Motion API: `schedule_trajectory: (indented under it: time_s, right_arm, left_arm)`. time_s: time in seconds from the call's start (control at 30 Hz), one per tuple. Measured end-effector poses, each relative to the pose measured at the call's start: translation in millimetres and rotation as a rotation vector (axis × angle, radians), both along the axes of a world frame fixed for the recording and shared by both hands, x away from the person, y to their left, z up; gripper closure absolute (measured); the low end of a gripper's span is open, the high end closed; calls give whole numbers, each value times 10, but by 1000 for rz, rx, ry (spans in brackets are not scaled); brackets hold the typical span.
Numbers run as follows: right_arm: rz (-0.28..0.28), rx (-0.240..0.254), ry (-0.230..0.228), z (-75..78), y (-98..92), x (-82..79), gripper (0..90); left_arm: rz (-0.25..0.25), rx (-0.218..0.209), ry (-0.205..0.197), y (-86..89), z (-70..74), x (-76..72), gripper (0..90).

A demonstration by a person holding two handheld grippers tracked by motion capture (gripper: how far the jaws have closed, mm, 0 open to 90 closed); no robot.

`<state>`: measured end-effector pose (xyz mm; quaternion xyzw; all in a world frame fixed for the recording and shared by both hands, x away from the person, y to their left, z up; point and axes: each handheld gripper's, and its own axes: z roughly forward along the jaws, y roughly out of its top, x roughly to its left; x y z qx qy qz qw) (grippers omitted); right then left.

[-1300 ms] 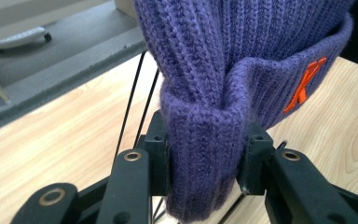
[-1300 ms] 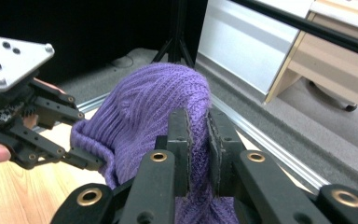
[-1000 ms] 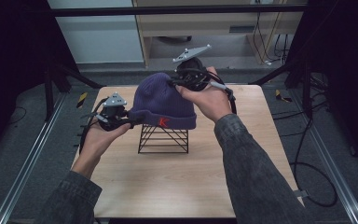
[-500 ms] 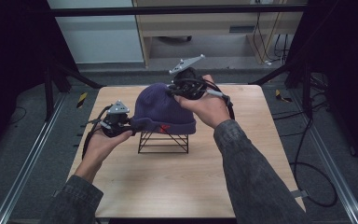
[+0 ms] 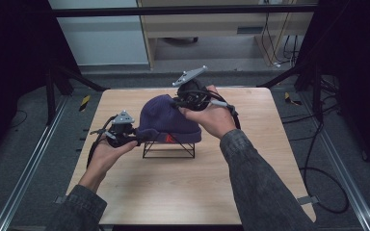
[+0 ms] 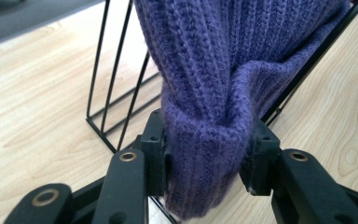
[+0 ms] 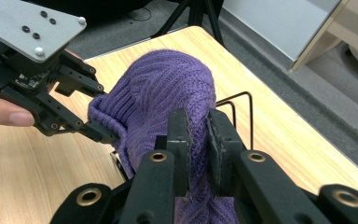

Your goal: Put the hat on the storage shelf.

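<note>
A purple knit beanie (image 5: 166, 118) with a small red tag lies draped over a black wire stand (image 5: 168, 149) at the middle of the wooden table (image 5: 250, 183). My left gripper (image 5: 137, 137) holds the beanie's folded cuff at its left side. In the left gripper view the cuff (image 6: 209, 140) is bunched between the pads of the left gripper (image 6: 209, 149); its jaws have just been opening slightly, and the pads still press the cuff. My right gripper (image 5: 178, 103) pinches the beanie's far right side. In the right gripper view a fold of the knit (image 7: 168, 88) sits in the narrow gap of the right gripper (image 7: 196, 140).
The stand's thin wires (image 6: 107, 84) rise close beside my left jaws, and one wire loop (image 7: 242, 107) shows behind the beanie. Bare wood surrounds the stand. Dark rig legs and cables stand beyond the table's edges, with a cabinet at the back.
Both hands have come down with the beanie, which now sits lower over the wire stand. Both grippers still hold it at the same spots.
</note>
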<state>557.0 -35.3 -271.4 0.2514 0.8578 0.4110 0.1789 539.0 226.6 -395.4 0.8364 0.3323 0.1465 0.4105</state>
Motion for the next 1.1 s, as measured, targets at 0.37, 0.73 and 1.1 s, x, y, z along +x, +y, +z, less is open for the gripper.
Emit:
schedule_trajectory:
  time_s: [0.37, 0.73, 1.1]
  right_arm:
    - [23, -24, 23, -172, 117, -19, 808]
    - [32, -52, 42, -308, 189, -29, 806]
    - [21, -69, 67, -429, 215, -11, 793]
  left_arm:
    - [12, 7, 31, 78, -174, -10, 580]
    - [37, 3, 49, 158, -282, -25, 579]
    - [54, -2, 58, 231, -341, -84, 579]
